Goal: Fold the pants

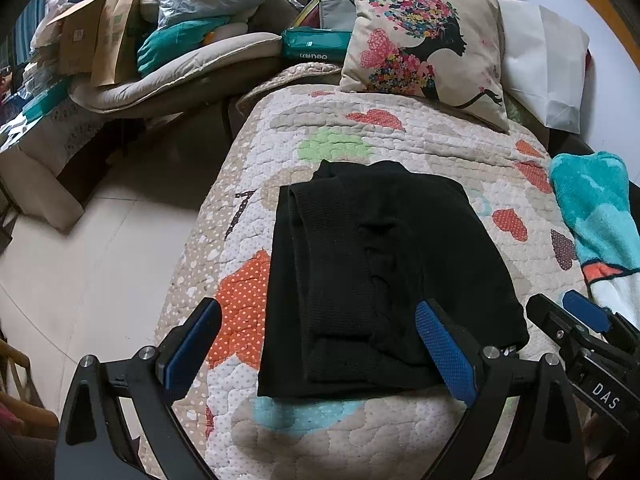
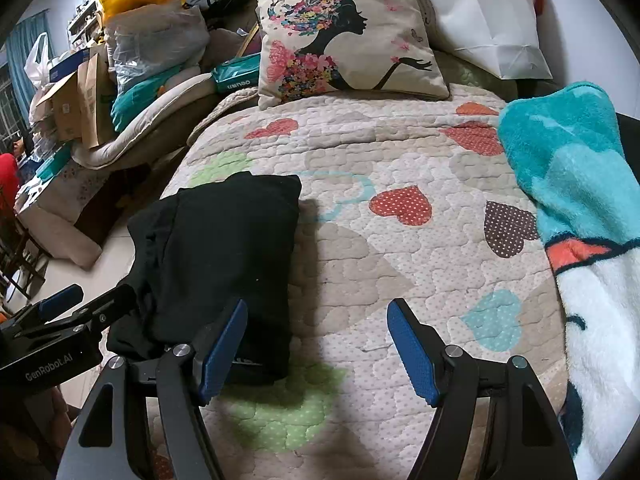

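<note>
Black pants (image 1: 380, 272) lie folded into a compact rectangle on the heart-patterned quilt (image 1: 400, 140). My left gripper (image 1: 320, 328) is open and empty, its blue pads straddling the near edge of the fold from above. In the right wrist view the pants (image 2: 216, 256) sit to the left. My right gripper (image 2: 318, 330) is open and empty over bare quilt (image 2: 400, 260) just right of the pants. The right gripper also shows at the right edge of the left wrist view (image 1: 584, 320). The left gripper also shows at the left edge of the right wrist view (image 2: 60, 308).
A floral cushion (image 1: 424, 48) and a white bag (image 1: 548, 60) stand at the bed's far end. A teal and white fleece blanket (image 2: 580, 220) lies along the right side. Boxes, bags and a padded mat (image 1: 160, 40) pile at the far left. Tiled floor (image 1: 80, 260) lies left of the bed.
</note>
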`<state>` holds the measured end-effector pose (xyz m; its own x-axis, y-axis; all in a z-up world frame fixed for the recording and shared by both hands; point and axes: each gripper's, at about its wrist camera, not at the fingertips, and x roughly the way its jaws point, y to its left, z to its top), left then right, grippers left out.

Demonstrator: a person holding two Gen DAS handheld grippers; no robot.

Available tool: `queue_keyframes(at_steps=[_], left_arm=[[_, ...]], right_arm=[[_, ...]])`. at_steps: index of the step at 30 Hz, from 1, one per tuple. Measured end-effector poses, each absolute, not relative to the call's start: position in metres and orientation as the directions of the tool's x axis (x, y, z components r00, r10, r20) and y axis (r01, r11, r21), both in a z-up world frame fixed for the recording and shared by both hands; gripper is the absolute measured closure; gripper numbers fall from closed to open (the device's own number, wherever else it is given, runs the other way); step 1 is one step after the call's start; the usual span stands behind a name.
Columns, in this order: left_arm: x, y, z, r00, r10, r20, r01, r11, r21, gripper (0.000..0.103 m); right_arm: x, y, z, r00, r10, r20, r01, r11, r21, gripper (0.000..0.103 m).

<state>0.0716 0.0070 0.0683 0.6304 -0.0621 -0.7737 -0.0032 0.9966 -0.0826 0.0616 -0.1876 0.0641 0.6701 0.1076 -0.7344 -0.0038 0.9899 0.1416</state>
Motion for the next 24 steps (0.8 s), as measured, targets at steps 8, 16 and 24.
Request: queue_keyframes(at_steps=[8, 16, 24], left_arm=[[0.070, 0.007, 0.070, 0.636, -0.071, -0.768, 0.006, 0.996, -0.087, 0.006], [0.063, 0.003, 0.079, 0.673, -0.122, -0.729, 0.056, 0.992, -0.115, 0.006], [0.057, -0.001, 0.087, 0.705, -0.157, -0.691, 0.101, 0.987, -0.121, 0.006]], right_arm=[[0.062, -0.190, 0.064, 0.672, 0.104, -0.733, -0.001, 0.990, 0.139, 0.026], [0.060, -0.191, 0.067, 0.683, 0.088, -0.725, 0.005, 0.992, 0.125, 0.026], [0.059, -0.191, 0.069, 0.691, 0.077, -0.719, 0.012, 0.993, 0.118, 0.026]])
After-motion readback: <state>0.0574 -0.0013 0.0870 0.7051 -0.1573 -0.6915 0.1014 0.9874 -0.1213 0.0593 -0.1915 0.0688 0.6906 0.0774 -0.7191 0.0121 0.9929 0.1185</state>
